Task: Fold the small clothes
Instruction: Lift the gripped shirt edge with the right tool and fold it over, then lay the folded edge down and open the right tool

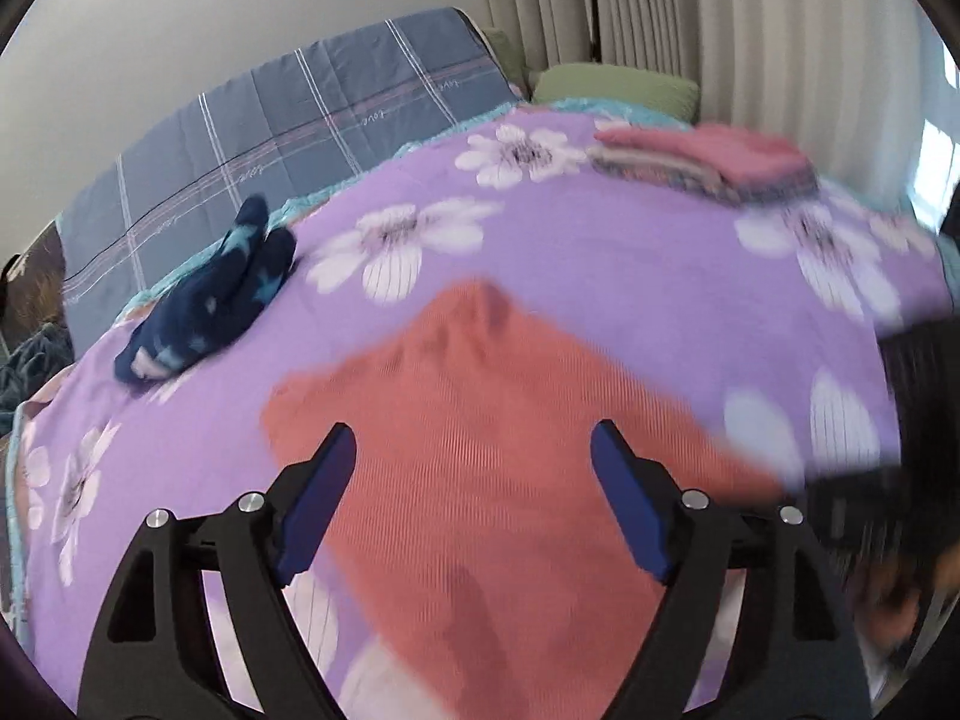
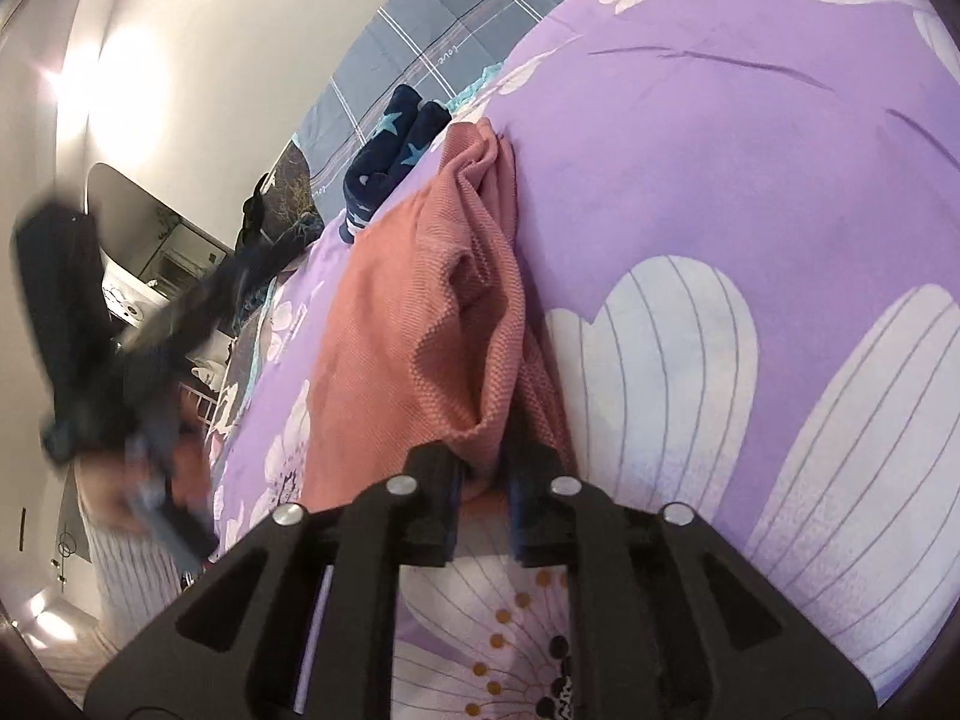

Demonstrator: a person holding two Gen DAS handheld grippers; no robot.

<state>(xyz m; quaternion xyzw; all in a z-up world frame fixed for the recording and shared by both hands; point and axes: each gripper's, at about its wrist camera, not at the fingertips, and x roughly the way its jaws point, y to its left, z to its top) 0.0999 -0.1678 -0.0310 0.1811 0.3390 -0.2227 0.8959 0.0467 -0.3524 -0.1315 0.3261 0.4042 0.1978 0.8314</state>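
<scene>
Folding pink cloth (image 1: 480, 450) on bed (image 1: 600, 252): left tool (image 1: 474, 456) wide open, empty; right tool (image 2: 483, 468) pinching cloth edge; next, smoothing flat

Home bedroom: bed under floral sheet (image 1: 600, 252), plaid quilt (image 1: 288, 114) (folded), curtains (image 1: 690, 12) behind.

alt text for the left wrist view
The left gripper, fingers wide apart, hovers over a salmon-pink garment lying on a purple floral bedspread. Navy star-print socks lie at left, folded clothes at the back.
</scene>
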